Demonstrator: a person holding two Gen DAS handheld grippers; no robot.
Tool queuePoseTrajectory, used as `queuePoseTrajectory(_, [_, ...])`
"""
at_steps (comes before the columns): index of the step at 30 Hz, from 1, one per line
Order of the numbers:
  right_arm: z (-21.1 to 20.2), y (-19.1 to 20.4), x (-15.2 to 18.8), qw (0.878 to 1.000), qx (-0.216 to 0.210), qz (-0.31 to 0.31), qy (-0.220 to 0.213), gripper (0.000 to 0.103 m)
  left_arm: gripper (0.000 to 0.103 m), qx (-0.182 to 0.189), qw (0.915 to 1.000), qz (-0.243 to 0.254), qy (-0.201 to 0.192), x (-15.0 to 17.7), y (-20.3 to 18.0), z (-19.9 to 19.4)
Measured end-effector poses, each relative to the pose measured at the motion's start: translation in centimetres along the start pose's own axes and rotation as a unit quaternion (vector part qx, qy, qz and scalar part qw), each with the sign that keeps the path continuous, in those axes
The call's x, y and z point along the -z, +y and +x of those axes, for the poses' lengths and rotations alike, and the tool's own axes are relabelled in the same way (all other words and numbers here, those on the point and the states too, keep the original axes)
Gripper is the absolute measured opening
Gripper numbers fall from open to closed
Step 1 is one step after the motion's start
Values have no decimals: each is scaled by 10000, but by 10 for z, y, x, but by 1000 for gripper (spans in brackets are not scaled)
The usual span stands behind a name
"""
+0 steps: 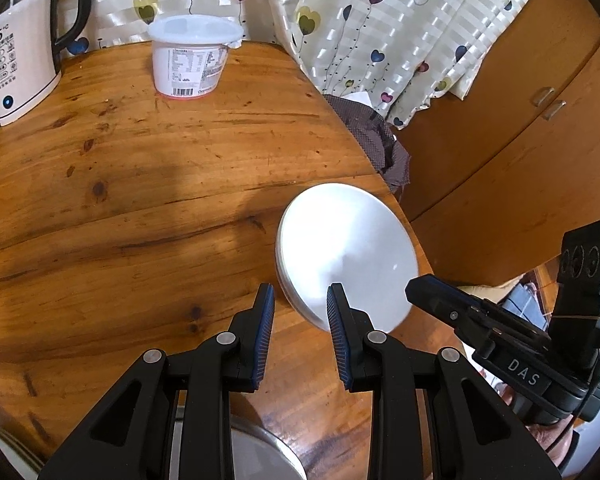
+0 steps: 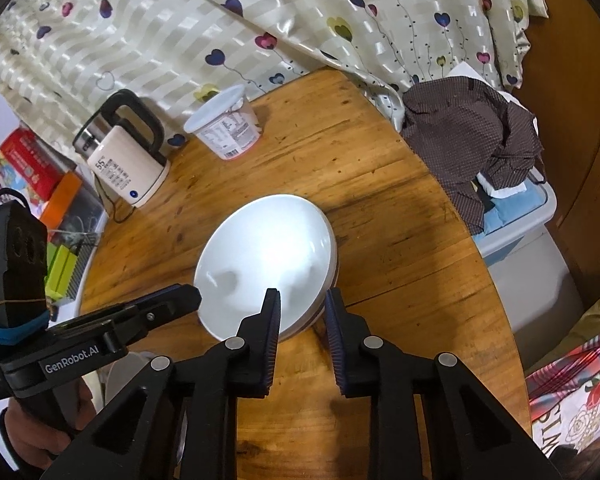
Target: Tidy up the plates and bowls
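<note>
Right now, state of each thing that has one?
White plates: stacked, flat on the wooden table.
Yogurt tub: upright, lid on.
Electric kettle: upright on its base, indicator lit.
Left gripper: open, empty.
Right gripper: straddling the plates' rim, contact unclear.

A round wooden table (image 2: 400, 240) fills mid-frame; a heart-patterned curtain (image 2: 220, 12) hangs across the top, wooden cabinet (image 1: 520, 140) at right

Kettle (image 1: 18, 64) & lidded tub (image 1: 190, 58) sitting at table's (image 1: 140, 168) far edge, brown cloth (image 2: 476, 136) lying over bin (image 2: 516, 220), heart-print curtain (image 2: 220, 20) hanging behind.
</note>
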State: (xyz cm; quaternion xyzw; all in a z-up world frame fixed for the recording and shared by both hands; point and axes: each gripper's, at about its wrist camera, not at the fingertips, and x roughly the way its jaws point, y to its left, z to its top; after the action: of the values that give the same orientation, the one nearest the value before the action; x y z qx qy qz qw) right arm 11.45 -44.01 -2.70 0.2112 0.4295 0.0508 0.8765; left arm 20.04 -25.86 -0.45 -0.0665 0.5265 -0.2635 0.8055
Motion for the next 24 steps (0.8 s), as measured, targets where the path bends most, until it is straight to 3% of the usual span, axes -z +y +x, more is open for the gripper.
queuePoseTrajectory(24, [13,-9,-4,9999,22,32,109,19,28,33,9999,55,160,-1,-1,20])
